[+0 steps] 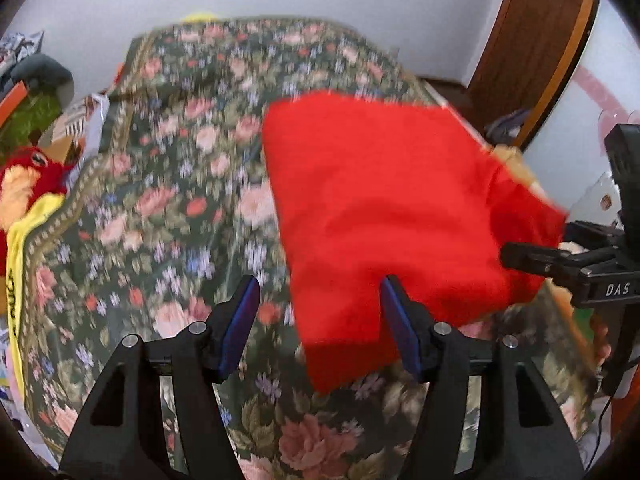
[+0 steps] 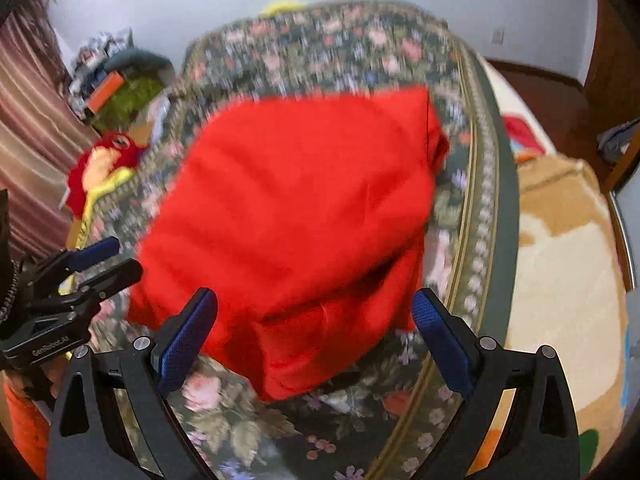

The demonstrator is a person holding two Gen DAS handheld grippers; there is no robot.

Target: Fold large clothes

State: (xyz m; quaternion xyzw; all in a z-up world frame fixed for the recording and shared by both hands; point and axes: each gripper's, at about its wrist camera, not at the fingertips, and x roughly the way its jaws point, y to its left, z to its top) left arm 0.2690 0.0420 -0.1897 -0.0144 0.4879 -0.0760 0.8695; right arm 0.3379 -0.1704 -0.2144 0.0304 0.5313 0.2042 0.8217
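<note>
A red garment [image 1: 392, 216] lies folded into a rough rectangle on the floral bedspread [image 1: 168, 208]. It also shows in the right wrist view [image 2: 296, 224]. My left gripper [image 1: 320, 296] is open and empty, its right finger at the garment's near left edge. My right gripper [image 2: 316, 308] is open and empty, its blue pads [image 2: 436, 316] either side of the garment's near edge. The right gripper shows at the right in the left wrist view [image 1: 536, 256]. The left gripper shows at the left in the right wrist view [image 2: 104, 260].
A red and yellow plush toy [image 1: 28, 184] and cluttered boxes [image 1: 24, 100] sit left of the bed. A beige blanket [image 2: 560, 264] lies to the right of the bedspread. A wooden door [image 1: 532, 40] stands at the far right.
</note>
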